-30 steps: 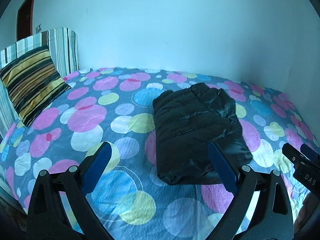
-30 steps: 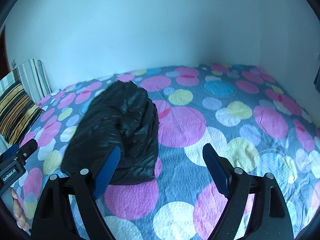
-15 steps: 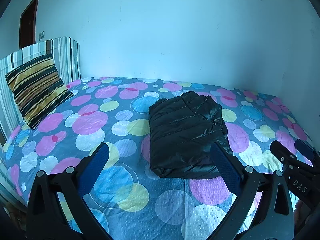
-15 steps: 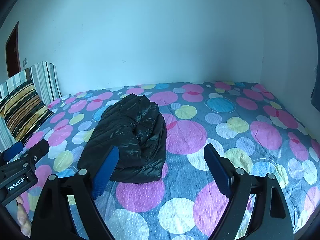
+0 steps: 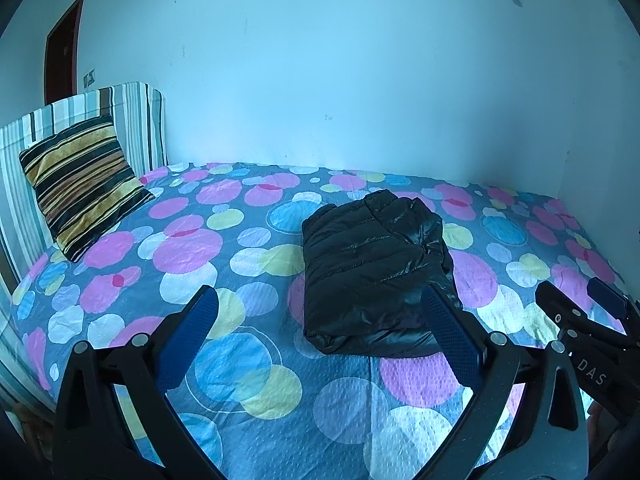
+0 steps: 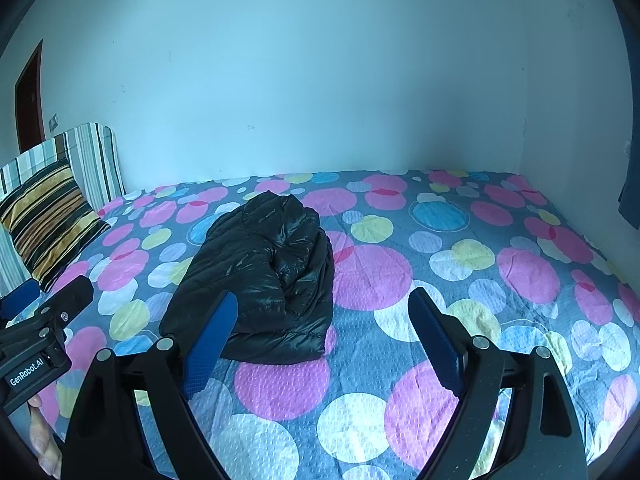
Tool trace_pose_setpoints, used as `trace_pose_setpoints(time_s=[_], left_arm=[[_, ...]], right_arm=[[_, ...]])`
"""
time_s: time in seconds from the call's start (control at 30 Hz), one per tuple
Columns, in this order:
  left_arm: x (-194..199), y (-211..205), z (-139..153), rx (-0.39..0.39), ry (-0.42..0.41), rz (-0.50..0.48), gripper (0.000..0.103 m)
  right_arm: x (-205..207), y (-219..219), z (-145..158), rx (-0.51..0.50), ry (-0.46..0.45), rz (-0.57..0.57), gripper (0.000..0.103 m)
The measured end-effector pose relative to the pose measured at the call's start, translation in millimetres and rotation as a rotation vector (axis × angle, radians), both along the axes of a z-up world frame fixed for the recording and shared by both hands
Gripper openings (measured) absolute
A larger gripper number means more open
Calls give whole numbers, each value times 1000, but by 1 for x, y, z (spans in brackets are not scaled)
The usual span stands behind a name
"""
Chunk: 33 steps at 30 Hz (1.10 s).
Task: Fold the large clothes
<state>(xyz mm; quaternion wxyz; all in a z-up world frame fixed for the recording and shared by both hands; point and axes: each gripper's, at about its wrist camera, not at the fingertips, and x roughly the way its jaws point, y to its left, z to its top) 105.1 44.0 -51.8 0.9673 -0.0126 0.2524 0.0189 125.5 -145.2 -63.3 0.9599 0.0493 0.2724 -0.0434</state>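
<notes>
**Folded jacket on the bed, both grippers held off it**

A black puffer jacket [image 5: 374,276] lies folded into a compact bundle on the bed [image 5: 224,364], roughly midway along its length and nearer the front edge than the wall [image 5: 340,60] behind. In the right wrist view the same jacket [image 6: 264,276] sits left of centre, its quilted top layer rumpled and glossy, with the near hem lying flat on the polka-dot bedcover.

The left gripper [image 5: 320,328] is at the front edge of the bed with its jaws wide apart and nothing between them; its blue pads frame the near left corner of the jacket, but do not touch it. The right gripper [image 6: 320,328] is likewise at the front edge, jaws spread and holding nothing, its left pad overlapping the jacket's near edge in the view only. Each gripper shows at the side of the other's camera: the right one at the right edge of the left wrist view, the left one at the left edge of the right wrist view.

A striped cushion [image 5: 82,184] leans against a striped headboard [image 5: 132,124] at the left end of the bed, well apart from the jacket. A dark door [image 5: 60,48] shows in the far left corner of the room.
</notes>
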Motion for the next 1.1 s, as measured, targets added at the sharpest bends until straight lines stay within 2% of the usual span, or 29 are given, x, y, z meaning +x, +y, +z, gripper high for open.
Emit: trace_pose_setpoints(time_s=[1.1], left_arm=[[-7, 2, 4, 5, -3, -2, 101]], right_arm=[[-3, 3, 3, -23, -12, 11, 86]])
